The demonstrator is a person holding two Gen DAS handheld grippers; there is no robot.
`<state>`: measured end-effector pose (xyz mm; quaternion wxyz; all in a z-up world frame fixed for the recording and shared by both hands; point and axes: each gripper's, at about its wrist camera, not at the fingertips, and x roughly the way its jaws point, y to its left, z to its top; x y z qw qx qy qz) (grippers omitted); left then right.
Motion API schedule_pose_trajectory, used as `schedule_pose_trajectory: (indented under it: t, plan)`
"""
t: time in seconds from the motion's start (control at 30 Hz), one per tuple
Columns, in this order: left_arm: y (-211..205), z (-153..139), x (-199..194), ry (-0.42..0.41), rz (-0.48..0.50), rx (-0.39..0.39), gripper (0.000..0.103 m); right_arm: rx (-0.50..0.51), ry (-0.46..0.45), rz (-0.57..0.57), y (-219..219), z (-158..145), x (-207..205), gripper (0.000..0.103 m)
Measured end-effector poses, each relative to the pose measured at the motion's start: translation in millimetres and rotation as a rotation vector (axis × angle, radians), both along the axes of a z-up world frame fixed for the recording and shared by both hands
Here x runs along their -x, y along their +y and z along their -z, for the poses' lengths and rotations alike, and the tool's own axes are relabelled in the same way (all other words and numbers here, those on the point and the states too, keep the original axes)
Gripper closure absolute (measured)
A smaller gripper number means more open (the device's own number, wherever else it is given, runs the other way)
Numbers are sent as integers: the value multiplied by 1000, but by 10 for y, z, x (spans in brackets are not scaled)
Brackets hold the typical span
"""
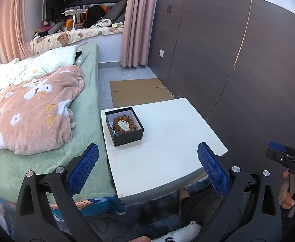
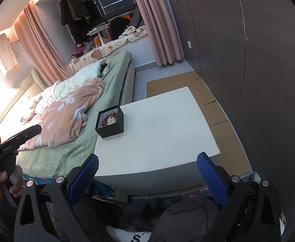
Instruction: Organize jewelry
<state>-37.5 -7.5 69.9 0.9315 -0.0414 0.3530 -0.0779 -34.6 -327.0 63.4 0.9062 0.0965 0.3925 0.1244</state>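
A small black jewelry box (image 1: 124, 128) stands open at the far left corner of a white table (image 1: 167, 157). Inside lie a brown bead bracelet (image 1: 125, 124) around something white, and a dark chain at the box's left side. The box also shows in the right wrist view (image 2: 110, 124). My left gripper (image 1: 147, 159) is open and empty, held back over the table's near edge. My right gripper (image 2: 147, 168) is open and empty, in front of the table's near edge. Each gripper shows at the edge of the other's view.
A bed (image 1: 46, 121) with a pink blanket (image 1: 32, 109) lies against the table's left side. A dark panelled wall (image 1: 238, 60) runs along the right. Flat cardboard (image 1: 137, 92) lies on the floor beyond the table. My knees and a dark rug are below.
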Motion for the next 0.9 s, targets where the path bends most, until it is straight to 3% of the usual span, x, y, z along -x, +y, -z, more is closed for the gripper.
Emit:
schedule_pose_trajectory:
  t: [0.9]
  plan:
    - [-116,-60,155,-25,33,-24,5,18,-8,3,30,-38,82,8]
